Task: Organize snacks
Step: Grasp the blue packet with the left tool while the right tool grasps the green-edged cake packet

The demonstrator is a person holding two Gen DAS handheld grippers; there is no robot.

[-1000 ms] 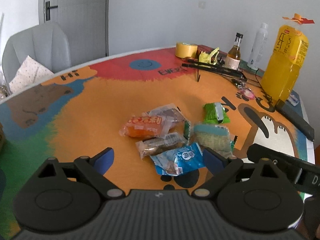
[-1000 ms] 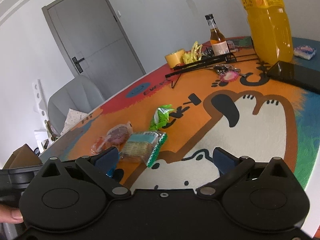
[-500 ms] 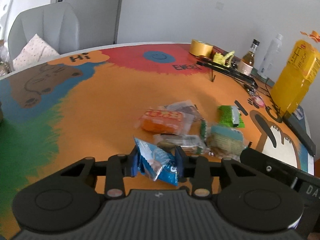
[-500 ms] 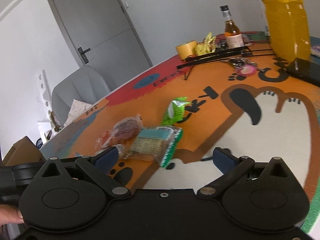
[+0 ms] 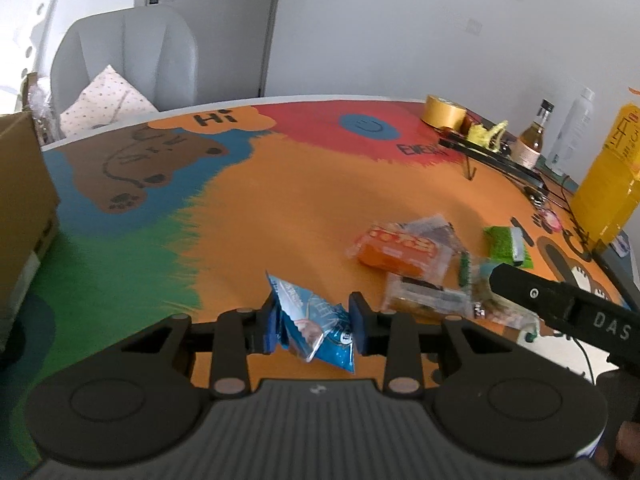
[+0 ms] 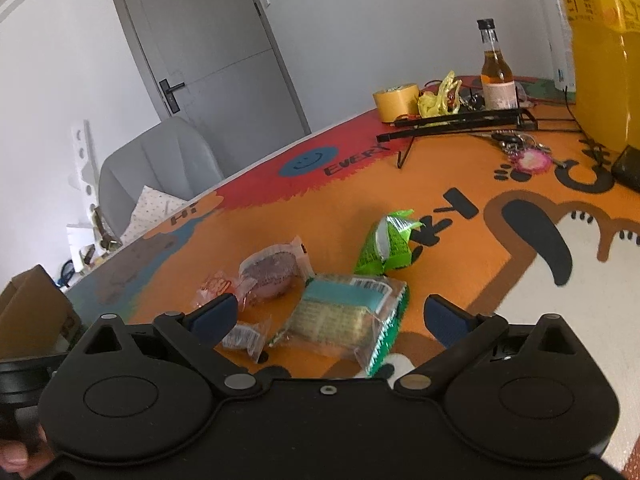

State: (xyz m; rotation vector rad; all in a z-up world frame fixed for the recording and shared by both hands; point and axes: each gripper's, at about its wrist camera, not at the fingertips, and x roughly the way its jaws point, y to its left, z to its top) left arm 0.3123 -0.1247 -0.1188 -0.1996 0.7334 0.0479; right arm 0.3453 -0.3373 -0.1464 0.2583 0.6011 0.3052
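The left gripper (image 5: 313,326) is clamped on a blue snack packet (image 5: 316,330), its two blue pads pressing the crumpled wrapper from either side so that the packet stands tilted between them, lifted clear of the colourful table mat (image 5: 280,200). Ahead and to the right of this gripper lies the rest of the pile: an orange snack pack (image 5: 394,250) with a clear-wrapped brown cake (image 5: 434,228) just behind it, a clear-wrapped bar (image 5: 428,298) nearer in, and a green packet (image 5: 506,242) further to the right. A cardboard box (image 5: 22,216) sits at the far left edge of this gripper's view. The right gripper (image 6: 328,318) hovers low over the table with its jaws wide apart and nothing between the pads. Directly ahead of it, almost between the fingertips, lies a teal-and-green cracker pack (image 6: 346,316). Just beyond that, slightly right, the green packet (image 6: 386,246) stands crumpled; ahead to the left lies the brown cake (image 6: 274,270), touching the orange pack (image 6: 218,286). Far ahead to the right stand a tape roll (image 6: 396,100), a small amber bottle (image 6: 496,74) and a large yellow drink bottle (image 6: 600,52).
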